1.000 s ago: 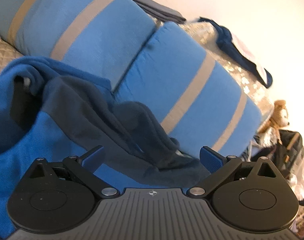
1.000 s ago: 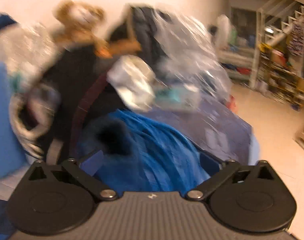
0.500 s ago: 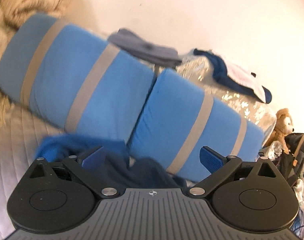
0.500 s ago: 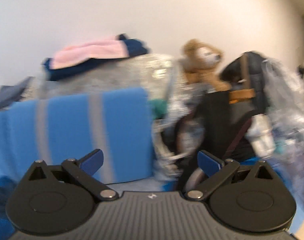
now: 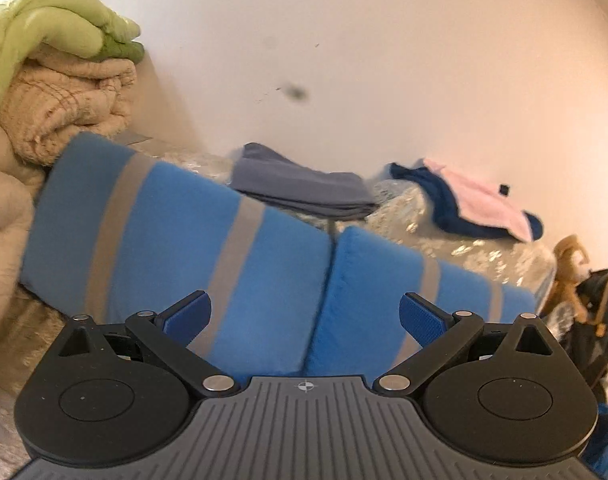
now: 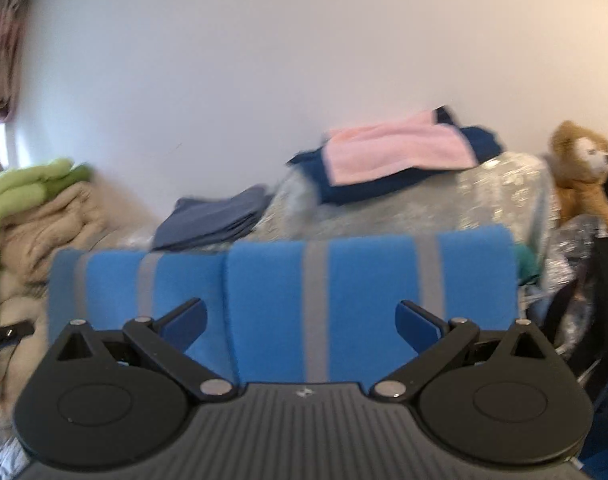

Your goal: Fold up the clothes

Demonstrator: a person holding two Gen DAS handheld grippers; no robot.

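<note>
Tongs on both sides are raised and aimed level at the wall, each pair spread wide with nothing between the blue pads. Left tongs (image 5: 305, 314) point at the two blue cushions with grey stripes (image 5: 176, 248), seen at a tilt; right tongs (image 6: 301, 322) face the same cushions (image 6: 368, 292) squarely.

Folded clothes lie behind the cushions. One grey-blue folded garment (image 5: 304, 192) rests flat on top of a silvery, shiny-covered bundle (image 5: 476, 248), just behind the gap between the cushions. Further right, a pink and navy garment (image 5: 480, 208) lies spread on the same bundle, pink layer uppermost, navy showing at its edges; the right view shows it (image 6: 400, 152) sitting higher than the grey-blue one (image 6: 216, 220).

At the left stands a pile of beige bedding (image 5: 64, 112) with a light green quilt (image 5: 56, 28) folded on top. A brown teddy bear (image 6: 584, 172) sits at the far right beside the silvery bundle, next to dark bags. The right view is slightly blurred.
</note>
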